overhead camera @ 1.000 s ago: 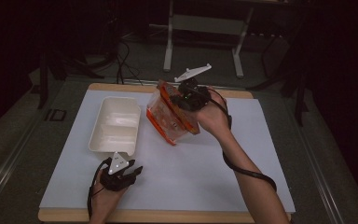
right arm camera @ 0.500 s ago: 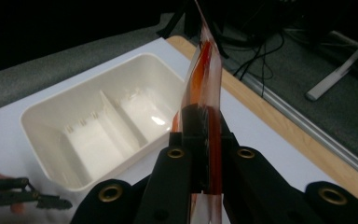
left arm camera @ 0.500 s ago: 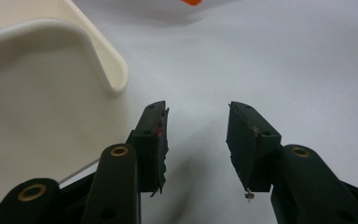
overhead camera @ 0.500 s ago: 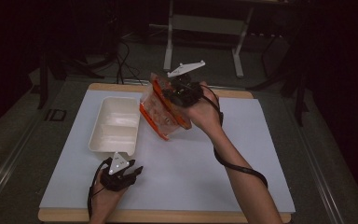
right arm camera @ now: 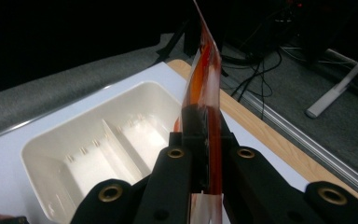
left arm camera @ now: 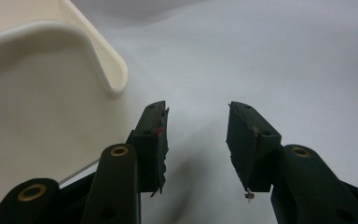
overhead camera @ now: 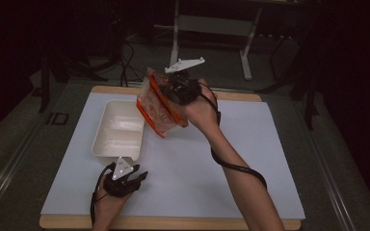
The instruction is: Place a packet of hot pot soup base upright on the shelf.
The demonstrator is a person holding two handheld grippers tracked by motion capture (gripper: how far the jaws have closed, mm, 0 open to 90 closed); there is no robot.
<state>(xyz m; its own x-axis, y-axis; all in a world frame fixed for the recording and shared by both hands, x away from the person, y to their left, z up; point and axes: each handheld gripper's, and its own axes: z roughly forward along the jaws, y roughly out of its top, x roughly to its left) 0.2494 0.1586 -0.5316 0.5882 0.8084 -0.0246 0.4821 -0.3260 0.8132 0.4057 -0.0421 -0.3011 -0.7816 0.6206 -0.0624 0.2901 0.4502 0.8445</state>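
Orange bag (overhead camera: pixel 160 107) hangs pinched edge-on between the right gripper's (overhead camera: pixel 173 90) jaws above the tray (overhead camera: pixel 118 131); left gripper's (left arm camera: pixel 196 135) jaws gape empty over the tabletop (overhead camera: pixel 197 159).

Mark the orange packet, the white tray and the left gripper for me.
orange packet (overhead camera: pixel 160 107): high view, middle of its printed face.
white tray (overhead camera: pixel 107 149): high view, bare floor near the front rim.
left gripper (left arm camera: pixel 196 140): left gripper view, the gap midway between its open jaw tips.

Orange-red/clear packet (overhead camera: pixel 160 107); cream tray (overhead camera: pixel 118 130); white mat (overhead camera: pixel 250 144); black tongs (left arm camera: pixel 198 140).
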